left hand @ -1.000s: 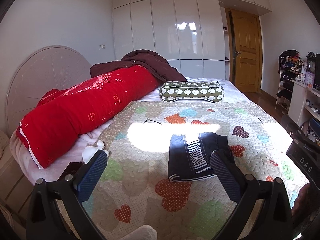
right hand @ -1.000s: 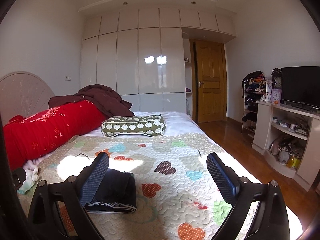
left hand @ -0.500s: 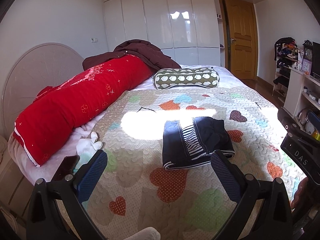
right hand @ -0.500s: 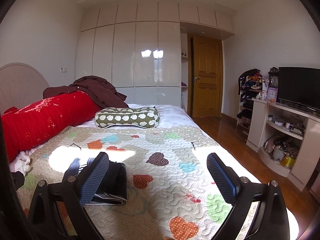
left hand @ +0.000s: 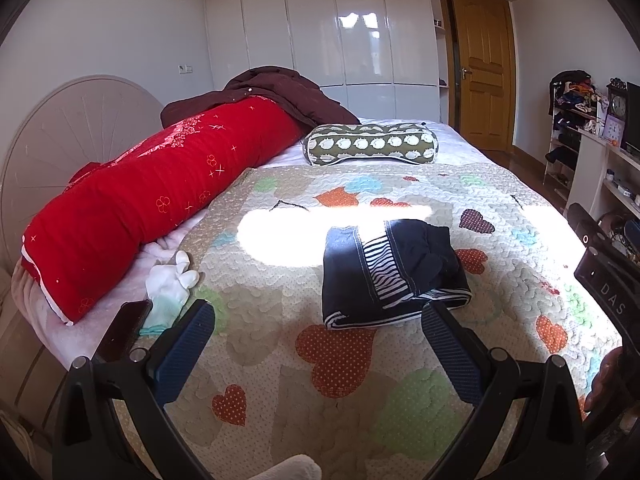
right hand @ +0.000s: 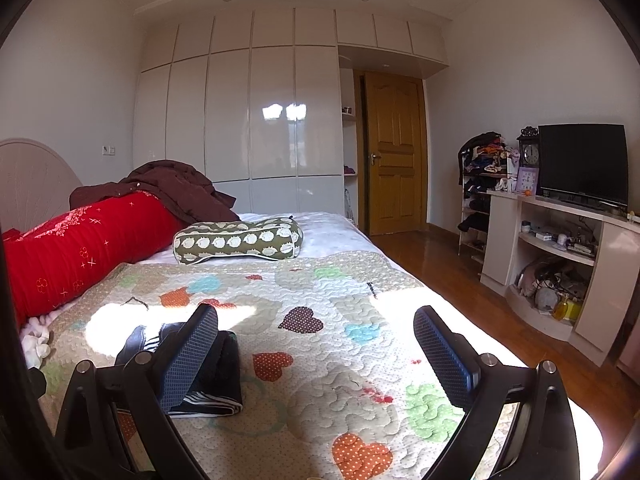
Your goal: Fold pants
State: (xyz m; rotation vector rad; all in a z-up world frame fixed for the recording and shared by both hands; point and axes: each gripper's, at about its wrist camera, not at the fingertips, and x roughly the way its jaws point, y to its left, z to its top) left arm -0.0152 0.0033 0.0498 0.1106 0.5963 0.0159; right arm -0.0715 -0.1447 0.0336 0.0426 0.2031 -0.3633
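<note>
The left claw [left hand: 316,344] hangs low over the near edge of the quilt [left hand: 280,360], its blue pads [left hand: 184,350] spread wide apart and gripping nothing. The right claw [right hand: 316,356] sits level at a similar height, jaws equally wide and empty, its left pad [right hand: 188,356] overlapping the pants in that view (contact cannot be judged). Just beyond the left claw lie the pants [left hand: 392,272], a compact dark folded bundle with a striped band, resting on the quilt at the edge of a sun patch. To the left, a white glove [left hand: 170,284] lies beside a red bolster [left hand: 160,196]. Farther back sits a green pillow [left hand: 370,144], then the white wardrobe [right hand: 256,120] and a wooden door [right hand: 394,152].
</note>
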